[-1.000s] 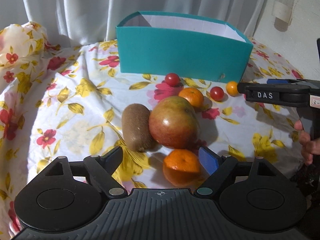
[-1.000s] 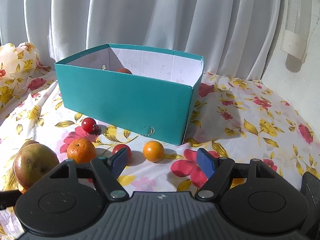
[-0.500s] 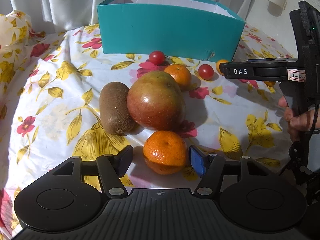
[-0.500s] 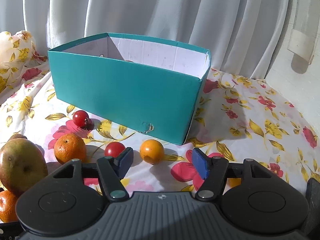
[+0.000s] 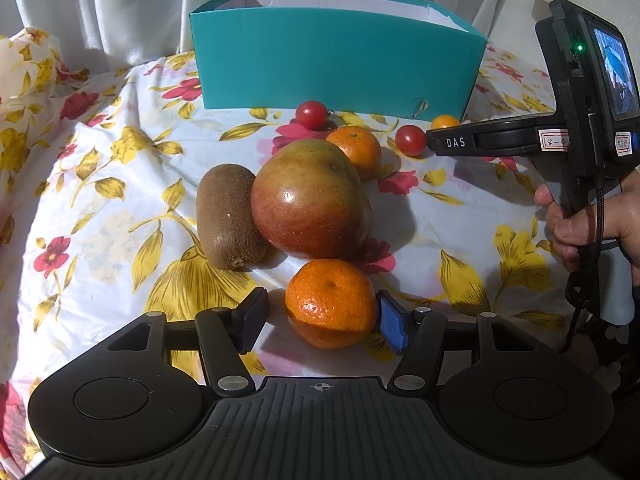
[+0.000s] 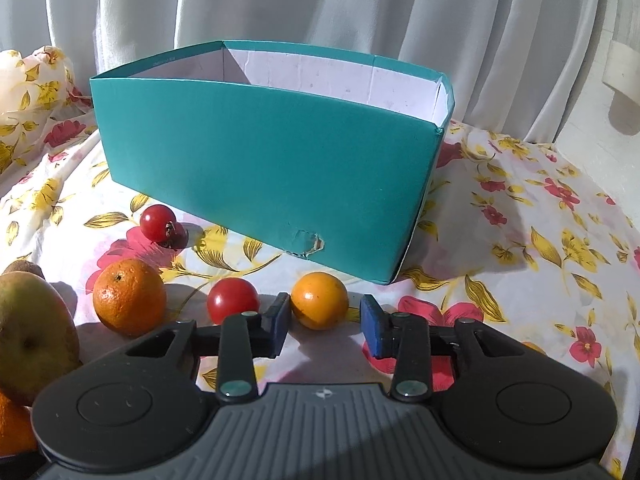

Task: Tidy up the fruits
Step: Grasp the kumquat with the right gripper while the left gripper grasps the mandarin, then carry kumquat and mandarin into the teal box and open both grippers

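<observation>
Left gripper [image 5: 322,318] jaws spread around tangerine [image 5: 330,303]; right gripper [image 6: 324,322] jaws parted around small orange fruit [image 6: 319,300]; box [image 6: 264,168] contents hidden

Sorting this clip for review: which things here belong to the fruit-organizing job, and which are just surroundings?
Part of the job:
teal box
near tangerine, between the open left gripper fingers
small orange fruit, at the open right gripper
mango
kiwi
far tangerine
two cherry tomatoes

Just surroundings:
floral tablecloth
white curtain
</observation>
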The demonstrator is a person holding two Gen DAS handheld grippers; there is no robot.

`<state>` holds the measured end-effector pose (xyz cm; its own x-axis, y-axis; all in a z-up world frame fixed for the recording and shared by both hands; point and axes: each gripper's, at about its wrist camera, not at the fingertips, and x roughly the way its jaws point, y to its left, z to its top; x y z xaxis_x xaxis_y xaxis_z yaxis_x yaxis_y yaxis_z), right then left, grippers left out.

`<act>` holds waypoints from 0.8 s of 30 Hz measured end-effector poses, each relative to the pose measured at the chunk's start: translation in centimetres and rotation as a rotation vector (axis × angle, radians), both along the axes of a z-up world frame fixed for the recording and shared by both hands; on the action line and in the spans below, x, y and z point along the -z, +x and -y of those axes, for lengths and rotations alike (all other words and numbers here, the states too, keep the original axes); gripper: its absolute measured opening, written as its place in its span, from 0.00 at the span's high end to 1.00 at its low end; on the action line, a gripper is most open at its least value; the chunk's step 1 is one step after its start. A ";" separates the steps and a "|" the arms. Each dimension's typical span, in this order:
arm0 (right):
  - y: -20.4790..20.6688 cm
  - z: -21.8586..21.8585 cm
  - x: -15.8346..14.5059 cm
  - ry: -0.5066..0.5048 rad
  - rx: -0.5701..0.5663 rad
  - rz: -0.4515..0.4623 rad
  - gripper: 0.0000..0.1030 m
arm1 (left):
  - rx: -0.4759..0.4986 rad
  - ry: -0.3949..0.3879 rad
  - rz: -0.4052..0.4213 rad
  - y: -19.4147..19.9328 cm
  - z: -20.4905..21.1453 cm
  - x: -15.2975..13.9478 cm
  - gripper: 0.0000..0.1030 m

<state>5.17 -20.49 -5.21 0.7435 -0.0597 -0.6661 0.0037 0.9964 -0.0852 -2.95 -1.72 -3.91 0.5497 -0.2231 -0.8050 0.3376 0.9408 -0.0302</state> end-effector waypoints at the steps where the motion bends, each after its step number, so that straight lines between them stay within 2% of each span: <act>1: 0.0 0.0 0.0 0.004 -0.005 0.000 0.68 | 0.000 0.003 0.000 0.0 0.0 0.0 0.38; 7: -0.2 0.3 0.1 0.028 -0.011 0.010 0.71 | 0.003 0.009 -0.005 -0.1 0.1 0.0 0.39; 10: -0.3 0.5 0.1 0.038 -0.010 0.013 0.71 | 0.001 0.015 -0.003 -0.1 0.2 -0.1 0.45; 11: -0.3 0.5 0.1 0.036 -0.004 0.013 0.71 | 0.006 0.010 -0.004 -0.2 0.2 -0.1 0.51; 19: -1.6 1.4 -1.1 0.057 0.023 0.029 0.71 | 0.011 0.015 -0.018 -0.6 0.2 -0.7 0.52; 24: -2.9 1.7 -2.7 0.079 0.024 0.034 0.71 | 0.013 -0.013 0.014 -0.8 -0.5 -3.0 0.52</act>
<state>2.28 -22.22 -2.46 0.7646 -0.0258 -0.6440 0.0290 0.9996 -0.0055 -3.80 -1.26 -0.91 0.5576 -0.2405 -0.7945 0.3503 0.9359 -0.0375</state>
